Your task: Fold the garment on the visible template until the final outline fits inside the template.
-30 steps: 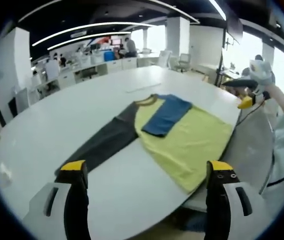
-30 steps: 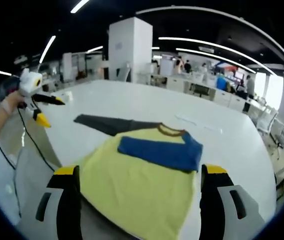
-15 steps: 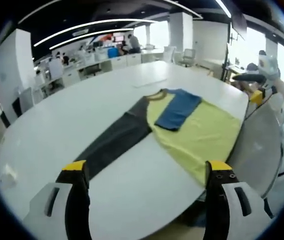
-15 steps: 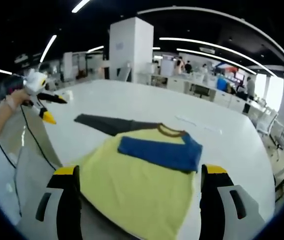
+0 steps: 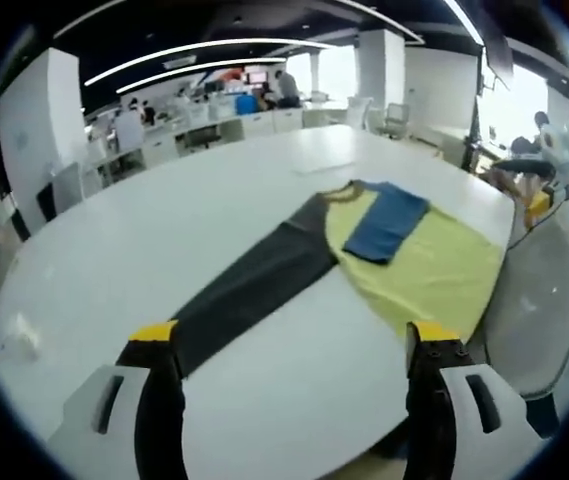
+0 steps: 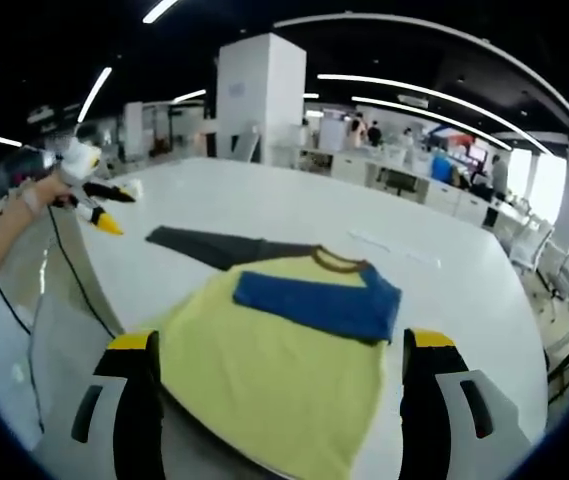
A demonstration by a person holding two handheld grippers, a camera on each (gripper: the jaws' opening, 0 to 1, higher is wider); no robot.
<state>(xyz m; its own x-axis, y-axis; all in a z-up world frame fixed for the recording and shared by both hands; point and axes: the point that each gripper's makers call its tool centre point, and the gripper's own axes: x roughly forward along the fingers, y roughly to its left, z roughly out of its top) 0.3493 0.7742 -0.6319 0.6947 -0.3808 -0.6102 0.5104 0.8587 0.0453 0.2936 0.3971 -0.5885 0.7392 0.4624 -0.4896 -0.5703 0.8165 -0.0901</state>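
Observation:
A yellow shirt (image 5: pixel 434 270) lies flat near the edge of the white table (image 5: pixel 164 220). Its blue sleeve (image 5: pixel 389 220) is folded across the chest, and its dark grey sleeve (image 5: pixel 254 290) stretches out straight. My left gripper (image 5: pixel 289 350) stands open above the table, short of the grey sleeve's end, holding nothing. In the right gripper view the same shirt (image 6: pixel 274 360) lies ahead with blue sleeve (image 6: pixel 314 300) and grey sleeve (image 6: pixel 204 245). My right gripper (image 6: pixel 279 345) hangs open over the shirt's hem. The left gripper (image 6: pixel 94 195) appears at far left, held by a hand.
A grey chair back (image 5: pixel 529 300) stands at the table's edge beside the shirt; the same chair (image 6: pixel 54 350) is low on the left in the right gripper view. The right gripper (image 5: pixel 524 180) comes in from the right. Office desks (image 5: pixel 214 115) and people fill the background.
The left gripper has swung toward the grey sleeve side, so the shirt sits further right in its view. The shirt itself has not moved. The right gripper has stayed nearly still.

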